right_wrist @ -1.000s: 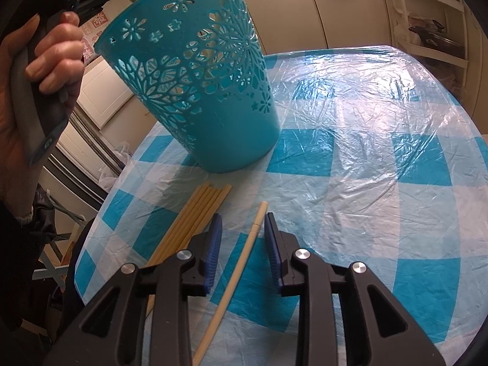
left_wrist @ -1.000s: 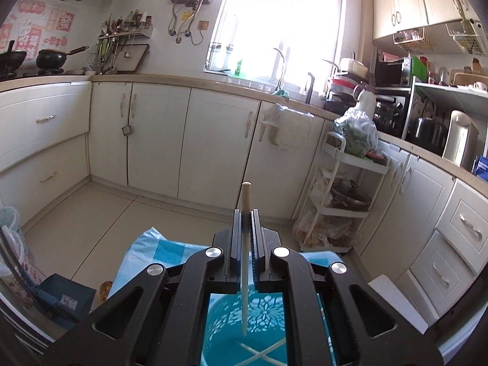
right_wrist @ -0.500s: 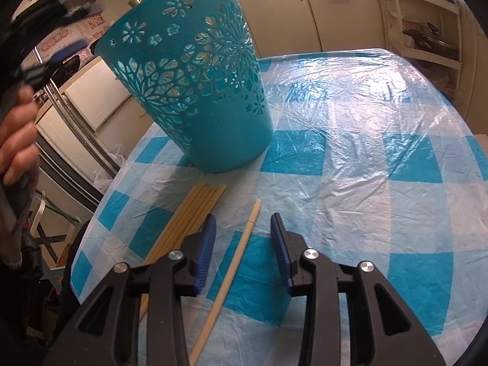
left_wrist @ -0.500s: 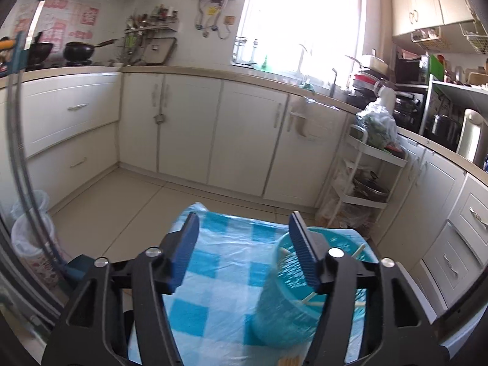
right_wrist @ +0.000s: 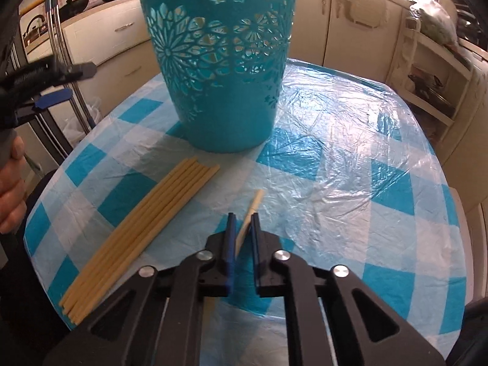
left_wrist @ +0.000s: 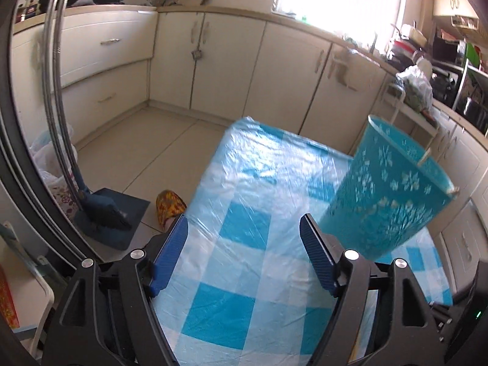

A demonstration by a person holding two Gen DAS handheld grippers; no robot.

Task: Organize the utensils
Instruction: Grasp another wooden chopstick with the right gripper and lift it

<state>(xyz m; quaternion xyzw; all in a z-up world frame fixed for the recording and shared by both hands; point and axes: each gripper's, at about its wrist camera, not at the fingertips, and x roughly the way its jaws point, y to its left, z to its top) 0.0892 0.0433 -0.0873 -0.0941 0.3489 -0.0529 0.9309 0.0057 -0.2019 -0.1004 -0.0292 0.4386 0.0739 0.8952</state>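
Observation:
A teal cut-out basket (right_wrist: 219,61) stands on the blue-checked table (right_wrist: 350,158); it also shows in the left wrist view (left_wrist: 387,195), with chopstick tips at its rim. Several wooden chopsticks (right_wrist: 143,228) lie side by side in front of it. My right gripper (right_wrist: 243,228) is shut on a single chopstick (right_wrist: 251,210) low over the table. My left gripper (left_wrist: 244,244) is open and empty above the table's left part; it also shows at the left edge of the right wrist view (right_wrist: 52,91).
White kitchen cabinets (left_wrist: 213,61) run along the far wall. A white shelf rack (right_wrist: 427,70) stands beyond the table on the right. A slipper (left_wrist: 169,207) and a dark mat (left_wrist: 109,216) lie on the floor left of the table.
My left gripper let go of its chopstick over the basket, opened and swung left and down. My right gripper closed on the single chopstick on the table.

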